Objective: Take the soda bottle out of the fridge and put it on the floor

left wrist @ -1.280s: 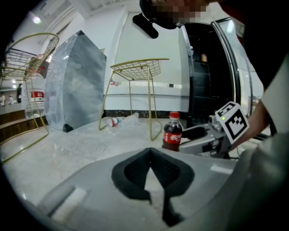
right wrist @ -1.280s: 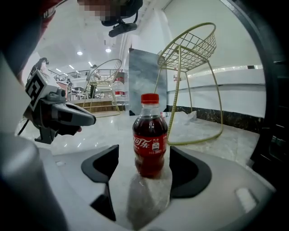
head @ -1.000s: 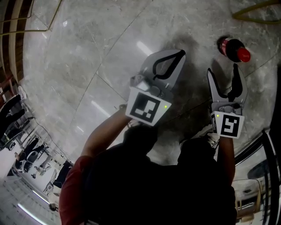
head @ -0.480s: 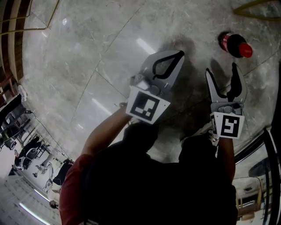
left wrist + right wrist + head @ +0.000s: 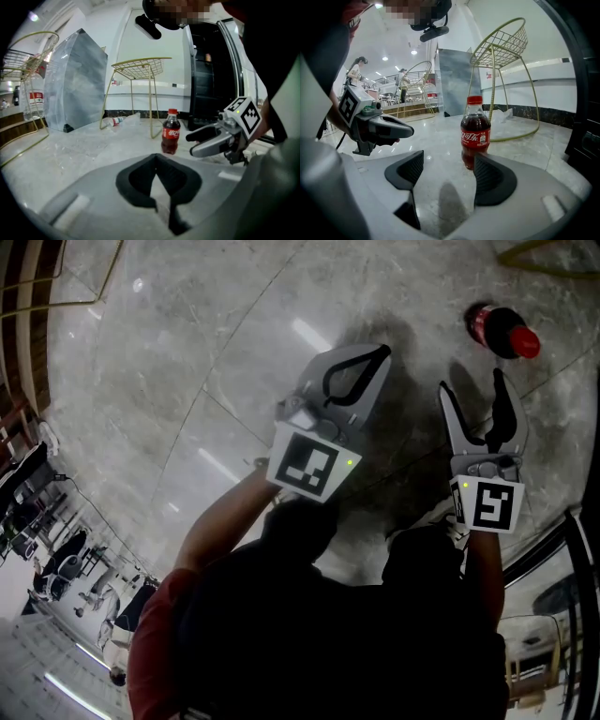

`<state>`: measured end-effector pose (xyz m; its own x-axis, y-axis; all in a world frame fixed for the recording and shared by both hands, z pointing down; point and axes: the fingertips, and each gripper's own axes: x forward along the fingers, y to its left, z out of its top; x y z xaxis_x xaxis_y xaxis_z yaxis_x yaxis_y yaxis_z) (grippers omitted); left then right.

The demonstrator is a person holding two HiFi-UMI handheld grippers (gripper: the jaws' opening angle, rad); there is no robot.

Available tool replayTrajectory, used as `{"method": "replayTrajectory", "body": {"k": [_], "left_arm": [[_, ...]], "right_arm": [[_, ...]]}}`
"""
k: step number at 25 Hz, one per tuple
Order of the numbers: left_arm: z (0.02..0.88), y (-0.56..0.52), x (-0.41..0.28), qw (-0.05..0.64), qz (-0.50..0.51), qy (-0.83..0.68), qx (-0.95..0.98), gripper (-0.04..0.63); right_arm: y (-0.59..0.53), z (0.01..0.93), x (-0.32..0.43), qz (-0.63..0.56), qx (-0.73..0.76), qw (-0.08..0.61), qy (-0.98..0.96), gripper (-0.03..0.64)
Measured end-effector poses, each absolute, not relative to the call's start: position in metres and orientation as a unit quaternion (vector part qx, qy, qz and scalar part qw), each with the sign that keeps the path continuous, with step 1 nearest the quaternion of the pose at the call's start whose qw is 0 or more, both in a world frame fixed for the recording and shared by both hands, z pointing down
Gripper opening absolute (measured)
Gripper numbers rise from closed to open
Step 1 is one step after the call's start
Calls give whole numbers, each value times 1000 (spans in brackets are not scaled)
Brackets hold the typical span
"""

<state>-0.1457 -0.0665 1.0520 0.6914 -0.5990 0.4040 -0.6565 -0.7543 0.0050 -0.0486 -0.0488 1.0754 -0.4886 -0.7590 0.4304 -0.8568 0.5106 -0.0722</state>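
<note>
Hovering nearest, the left gripper [image 5: 380, 357] has its jaws pressed together on nothing; the right gripper [image 5: 447, 168] gapes wide, empty. Just beyond it, the soda bottle [image 5: 476, 133] stands upright on the floor [image 5: 187, 352]. It looks full, so probably weighty and slick; the labelled middle seems the best hold.

The soda bottle [image 5: 502, 334] is filled with dark brown liquid and capped in red — its label is red with white lettering. The floor [image 5: 187, 352] is patterned in grey marble with pale veins. The left gripper [image 5: 380, 354] and the right gripper [image 5: 472, 385] are bodied in light grey, padded in black, and marked with black-and-white squares. The wire chair [image 5: 501, 44] is finished in gold.
</note>
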Motion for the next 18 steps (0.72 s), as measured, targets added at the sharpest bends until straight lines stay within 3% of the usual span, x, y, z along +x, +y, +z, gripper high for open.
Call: {"method": "replayTrajectory", "body": {"k": [5,14,18], "left_arm": [[1052,-66,-145,76,193,-342,917,0],[1053,-65,-144,76,197,-339,917,0],[1053,-65,-142,76,195,-338,918,0]], "right_arm": [[-48,1076,-50,142,469,179,-853,330],[-50,1073,-48,137,481,174,-848,150],[-51,1075,-43,132,491,184,-841,39]]}}
